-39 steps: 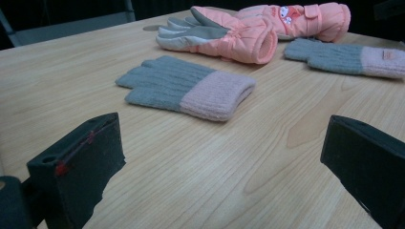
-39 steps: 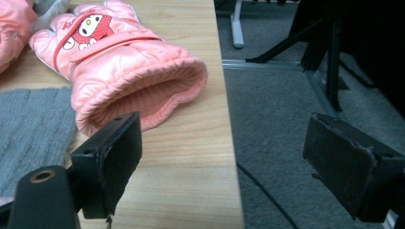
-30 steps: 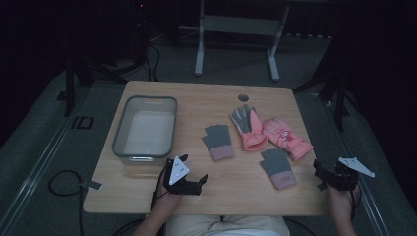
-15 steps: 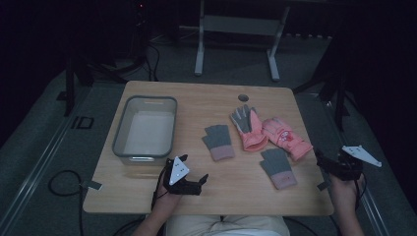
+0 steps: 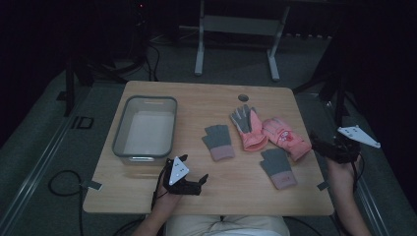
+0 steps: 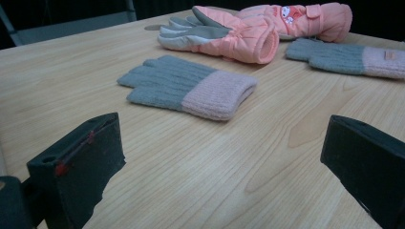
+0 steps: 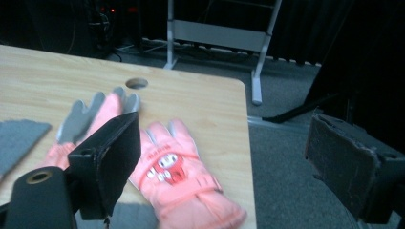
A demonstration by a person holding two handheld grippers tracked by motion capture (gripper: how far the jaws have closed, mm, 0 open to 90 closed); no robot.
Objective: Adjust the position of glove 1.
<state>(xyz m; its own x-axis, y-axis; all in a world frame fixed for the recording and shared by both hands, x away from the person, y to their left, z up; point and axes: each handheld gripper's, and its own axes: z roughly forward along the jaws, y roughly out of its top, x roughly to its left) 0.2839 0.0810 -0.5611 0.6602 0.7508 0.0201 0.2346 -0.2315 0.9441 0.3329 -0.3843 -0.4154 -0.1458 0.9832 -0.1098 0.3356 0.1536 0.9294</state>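
Observation:
Two grey knit gloves with pink cuffs lie on the wooden table, one mid-table (image 5: 218, 141) (image 6: 191, 86) and one nearer the front right (image 5: 278, 167) (image 6: 344, 57). Between them lie two pink ski gloves: one palm-up with a grey palm (image 5: 248, 128) (image 6: 224, 33) (image 7: 86, 119), one with a cartoon print (image 5: 285, 137) (image 7: 176, 176). My left gripper (image 5: 200, 181) (image 6: 222, 152) rests open near the front edge, pointing at the mid-table knit glove. My right gripper (image 5: 317, 143) (image 7: 224, 157) is open at the table's right edge, above the printed glove's cuff, holding nothing.
An empty grey bin (image 5: 118, 140) stands on the table's left half. A round cable hole (image 5: 243, 97) (image 7: 136, 83) sits near the far edge. Beyond the table stand a metal frame's legs (image 5: 199, 54) and floor cables.
My right gripper has moved forward along the table's right edge, closer to the printed pink glove. The left gripper and the gloves have stayed put.

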